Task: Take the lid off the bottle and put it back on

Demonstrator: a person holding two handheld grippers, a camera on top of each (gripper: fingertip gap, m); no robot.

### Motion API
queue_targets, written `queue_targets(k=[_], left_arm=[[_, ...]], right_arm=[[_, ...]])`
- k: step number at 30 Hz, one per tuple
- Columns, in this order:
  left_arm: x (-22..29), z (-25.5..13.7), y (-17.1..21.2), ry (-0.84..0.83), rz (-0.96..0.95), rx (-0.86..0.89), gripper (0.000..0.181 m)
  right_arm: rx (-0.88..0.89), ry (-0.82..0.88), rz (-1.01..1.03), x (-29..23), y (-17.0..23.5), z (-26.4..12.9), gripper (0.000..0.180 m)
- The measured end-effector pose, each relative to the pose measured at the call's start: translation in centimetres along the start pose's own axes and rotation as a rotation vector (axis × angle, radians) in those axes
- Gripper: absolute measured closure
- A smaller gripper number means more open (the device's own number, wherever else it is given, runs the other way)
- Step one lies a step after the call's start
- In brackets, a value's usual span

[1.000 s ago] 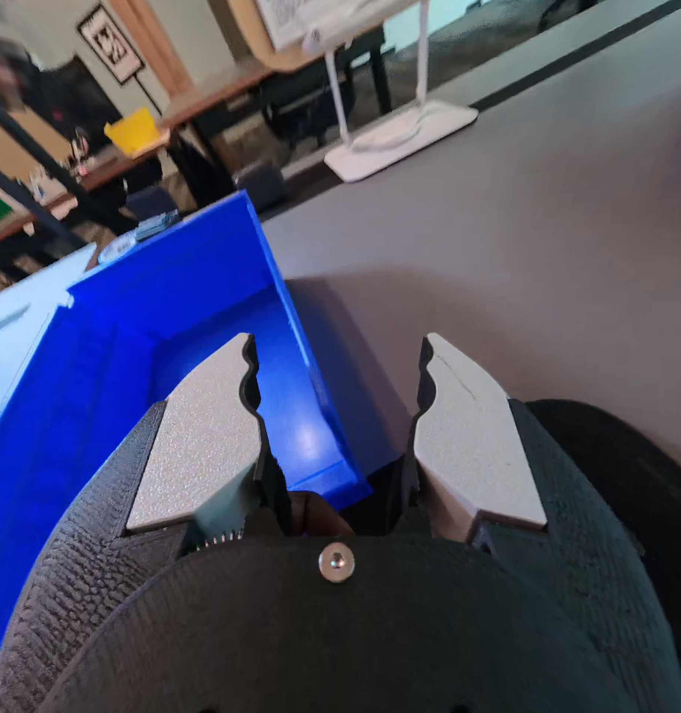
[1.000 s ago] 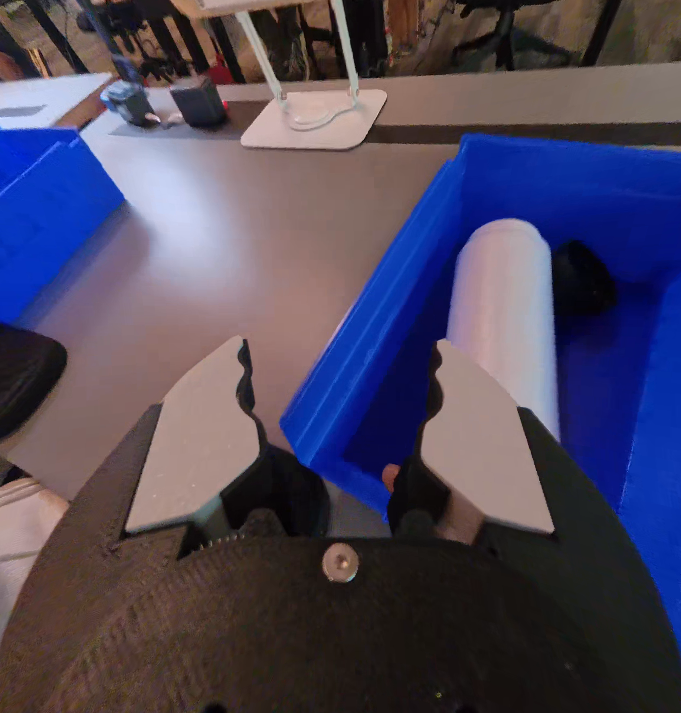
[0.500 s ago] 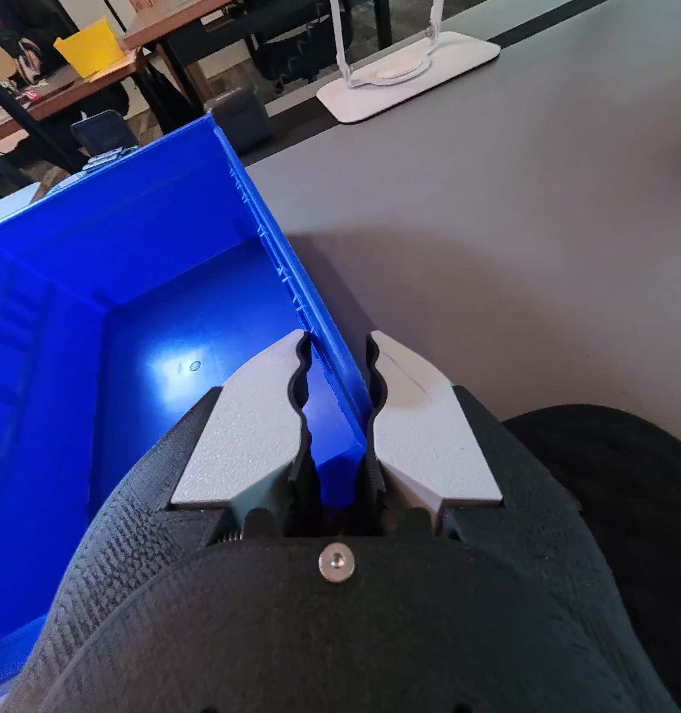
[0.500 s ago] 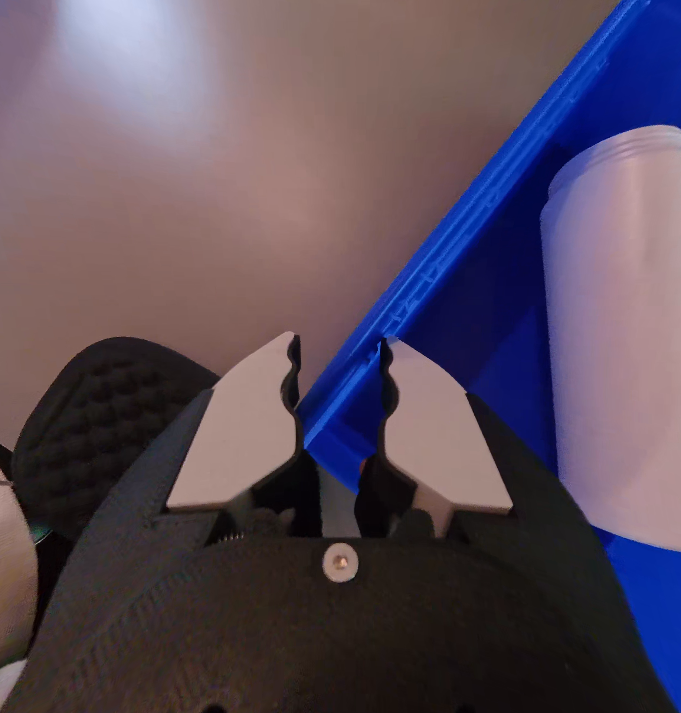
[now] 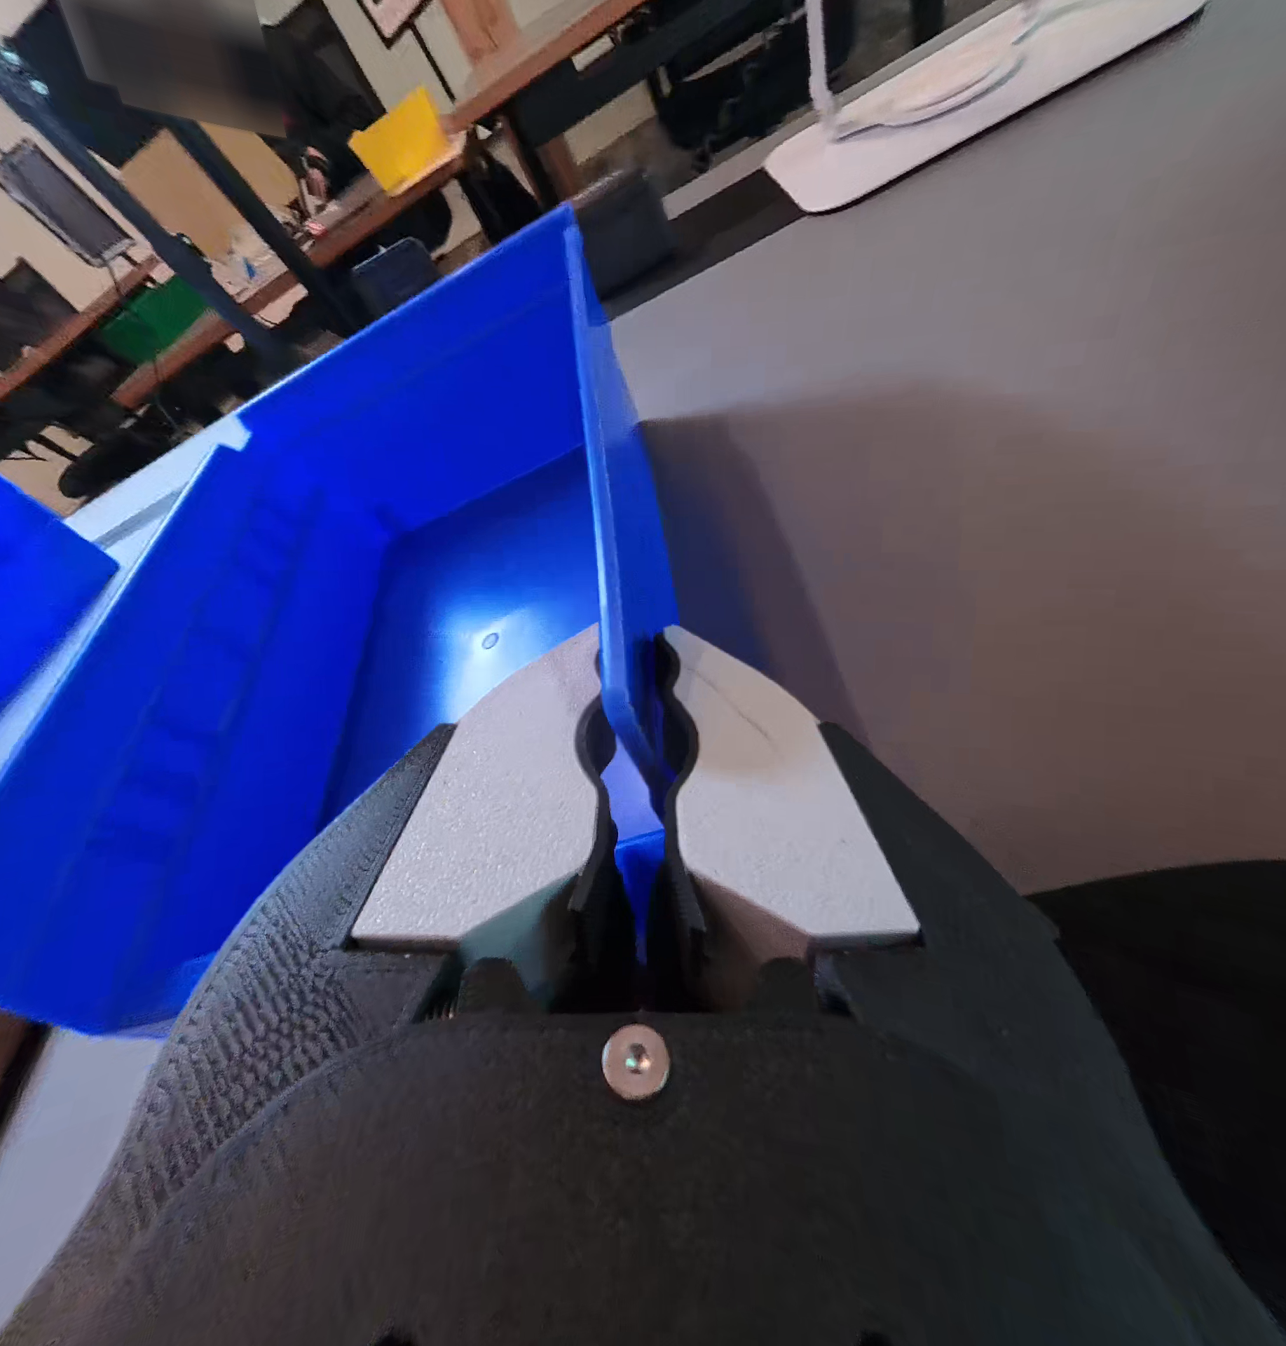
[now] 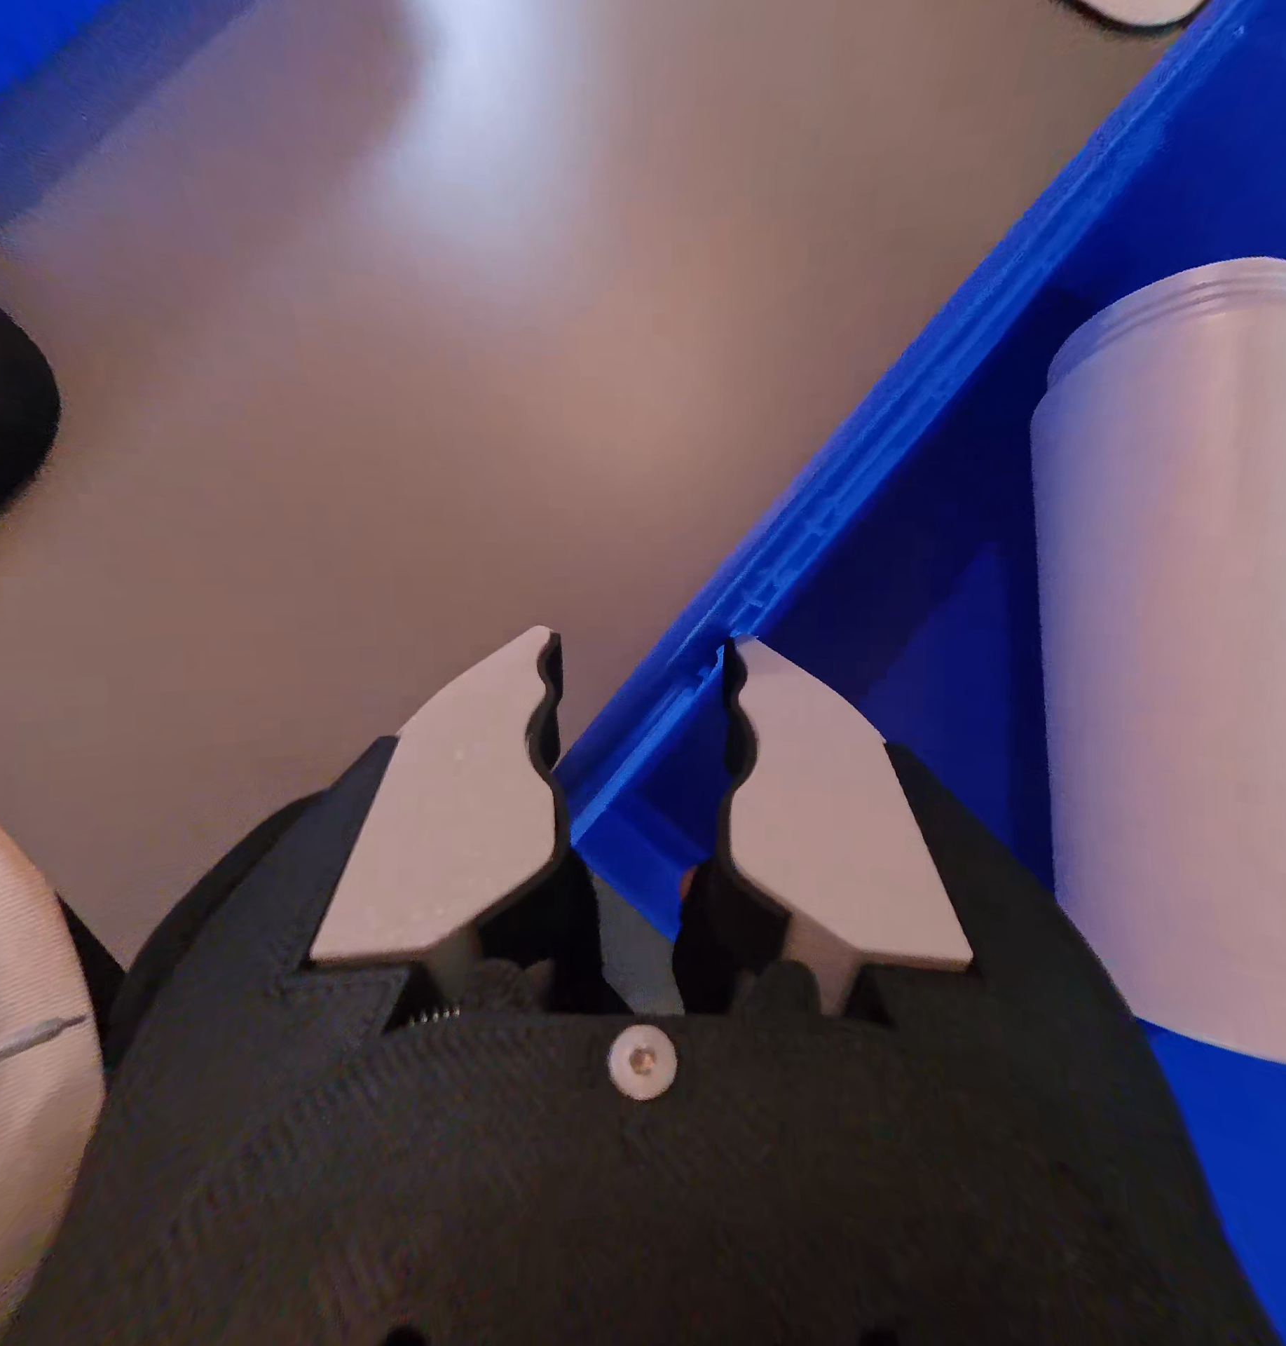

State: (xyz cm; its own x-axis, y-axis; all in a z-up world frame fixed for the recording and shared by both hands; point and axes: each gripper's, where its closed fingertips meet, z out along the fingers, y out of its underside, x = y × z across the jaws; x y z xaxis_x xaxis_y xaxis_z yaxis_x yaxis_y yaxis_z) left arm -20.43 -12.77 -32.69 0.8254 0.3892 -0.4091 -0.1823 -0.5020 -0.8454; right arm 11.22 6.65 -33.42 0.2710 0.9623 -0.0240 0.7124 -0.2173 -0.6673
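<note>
- On the left wrist view: left tool [image 5: 629,717] nearly closed, clamped on right-hand wall of a blue bin [image 5: 436,408]; wall edge pinched between the grey fingers [image 5: 494,808].
- Bin interior bare as far as visible, glare spot on its floor. Bin tilted in frame, sitting on grey desk [image 5: 989,473].
- 2nd blue bin [image 5: 21,575] at far left edge, partly cut off.
- White flat stand base [image 5: 975,116] at far end of desk, top right. Black rounded object [image 5: 1208,1020] low right, just beside tool body; can't tell what it is.
- Bkgd: other tables, yellow box [image 5: 399,142], blurred.
- On the right wrist view: right tool [image 6: 643,644] partly open, straddling rim of another blue bin [image 6: 880,451] near its corner; right finger at the rim, left finger seems apart from outer wall. Can't tell if actually gripping.
- Bottle [image 6: 1171,655], white/pale, lying on its side inside that bin, right of tool; threaded neck bare at far end, lid off. Lid not seen.
- Grey desk left of bin; black object [image 6: 2,415] at left edge; pale sleeve [image 6: 21,1056] low left.
</note>
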Motion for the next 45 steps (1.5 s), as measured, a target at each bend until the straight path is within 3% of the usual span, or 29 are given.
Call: queue_targets(k=[14, 19, 29, 33, 35, 41, 45], left_arm=[[-1.8, 0.1, 0.7, -0.044, -0.138, -0.003, 0.175], [-2.6, 0.0, 1.1, -0.062, -0.163, -0.001, 0.175], [-3.8, -0.1, 1.5, -0.094, -0.18, 0.041, 0.175], [-4.4, -1.9, 0.3, 0.047, -0.301, 0.175, 0.144], [-5.9, -3.3, -0.1, 0.078, -0.315, 0.221, 0.125], [-15.7, -7.7, 0.2, 0.007, -0.422, 0.436, 0.122], [-23.2, -6.7, 5.3, -0.161, -0.468, 0.3, 0.118]], right_arm=[[0.11, -0.215, -0.166, -11.3, -10.2, 9.1, 0.127], [0.099, -0.249, -0.289, -15.4, -13.1, 12.0, 0.122], [0.172, -0.3, -0.346, -21.7, -18.3, 16.9, 0.118], [0.195, -0.341, -0.37, -23.8, -19.7, 18.1, 0.117], [0.213, -0.365, -0.379, -24.6, -20.3, 18.6, 0.117], [0.228, -0.422, -0.486, -26.3, -21.0, 19.4, 0.115], [0.298, -0.409, -0.706, -26.8, -21.8, 16.8, 0.115]])
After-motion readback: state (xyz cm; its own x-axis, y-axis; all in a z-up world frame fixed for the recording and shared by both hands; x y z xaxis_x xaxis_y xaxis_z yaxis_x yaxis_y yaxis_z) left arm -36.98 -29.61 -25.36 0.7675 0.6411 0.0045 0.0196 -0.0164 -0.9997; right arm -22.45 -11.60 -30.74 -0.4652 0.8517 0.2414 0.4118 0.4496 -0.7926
